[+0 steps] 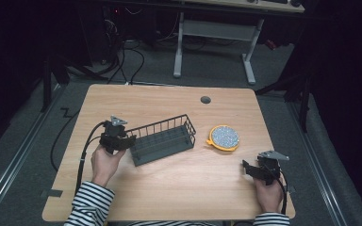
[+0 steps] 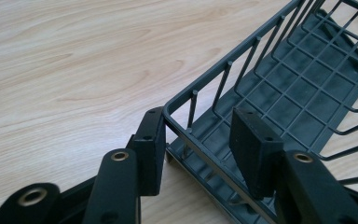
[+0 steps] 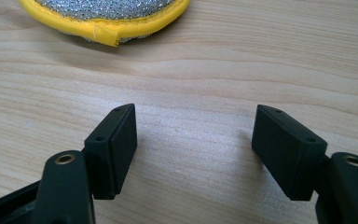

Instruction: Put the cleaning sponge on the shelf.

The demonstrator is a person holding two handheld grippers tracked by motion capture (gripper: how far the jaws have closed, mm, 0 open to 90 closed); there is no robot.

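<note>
The left gripper (image 2: 198, 149) pinches the corner of the wire basket (image 1: 162, 139) at the table's (image 1: 169, 188) middle left; a tug could tip the basket. The right gripper (image 3: 193, 149) rests spread near the yellow scrubber (image 1: 224, 137).

open hand-held gripper (image 3: 193, 149), yellow-rimmed scrubber (image 3: 105, 14), wooden table (image 3: 261, 60)

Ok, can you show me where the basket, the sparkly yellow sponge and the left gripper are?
wire basket (image 1: 162, 139), high view, on its grid floor.
sparkly sponge (image 1: 224, 136), high view, on its silver top.
left gripper (image 2: 200, 140), left gripper view, between its fingertips, at the basket's corner.
</note>
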